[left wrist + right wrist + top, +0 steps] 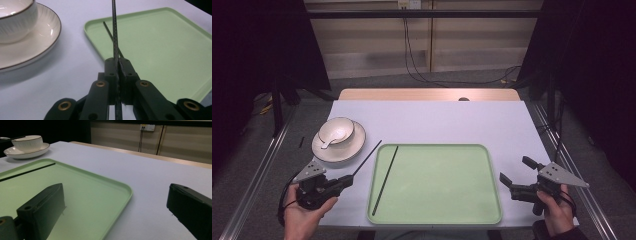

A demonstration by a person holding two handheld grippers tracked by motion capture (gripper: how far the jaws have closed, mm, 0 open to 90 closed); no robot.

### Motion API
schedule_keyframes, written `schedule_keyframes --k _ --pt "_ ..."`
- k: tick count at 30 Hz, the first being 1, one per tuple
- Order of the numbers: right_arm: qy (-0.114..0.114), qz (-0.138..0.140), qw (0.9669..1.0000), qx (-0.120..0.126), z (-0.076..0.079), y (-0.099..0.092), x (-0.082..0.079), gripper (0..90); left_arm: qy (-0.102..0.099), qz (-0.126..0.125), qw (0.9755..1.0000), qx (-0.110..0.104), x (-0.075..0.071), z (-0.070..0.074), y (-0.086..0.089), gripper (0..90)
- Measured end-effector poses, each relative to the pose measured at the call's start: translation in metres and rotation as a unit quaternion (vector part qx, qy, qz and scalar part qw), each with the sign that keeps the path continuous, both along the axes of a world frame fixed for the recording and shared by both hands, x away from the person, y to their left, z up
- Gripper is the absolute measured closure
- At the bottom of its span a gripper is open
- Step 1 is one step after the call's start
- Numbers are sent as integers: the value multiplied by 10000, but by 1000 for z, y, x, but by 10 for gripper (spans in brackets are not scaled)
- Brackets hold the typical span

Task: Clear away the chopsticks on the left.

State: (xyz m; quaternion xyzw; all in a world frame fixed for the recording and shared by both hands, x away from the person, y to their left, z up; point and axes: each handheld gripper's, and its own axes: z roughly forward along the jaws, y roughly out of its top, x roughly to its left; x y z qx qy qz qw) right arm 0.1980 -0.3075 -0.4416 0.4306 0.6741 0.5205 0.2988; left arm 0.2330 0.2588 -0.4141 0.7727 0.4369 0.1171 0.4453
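My left gripper [346, 180] hovers over the table's front left corner, shut on a thin black chopstick [367, 157] that points forward toward the plate. In the left gripper view the jaws [116, 65] pinch this chopstick [114, 27], which runs straight up the frame. A second black chopstick [385, 180] lies inside the green tray [492, 165] along its left side, and also appears in the left gripper view [110, 33]. My right gripper [516, 170] is held open at the tray's right edge with nothing between its fingers [42, 207].
A white bowl [337, 130] with a white spoon in it sits on a gold-rimmed plate [354, 147] at the left, behind my left gripper. The lilac table top [437, 120] stretches behind the tray. Dark curtains and cables stand beyond the table.
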Motion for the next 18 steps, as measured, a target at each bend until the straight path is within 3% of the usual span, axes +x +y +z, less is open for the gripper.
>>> schedule_keyframes --k 9,11,18 --pt "-7 -3 10000 -1 0 0 1 12 224 200 9995 -7 8 -14 -26 862" --pt "-4 10 10000 -5 -1 0 1 12 308 225 9992 -114 12 -16 -29 862" --pt "-6 20 10000 -7 0 0 1 12 464 578 9972 93 13 -20 -51 862"
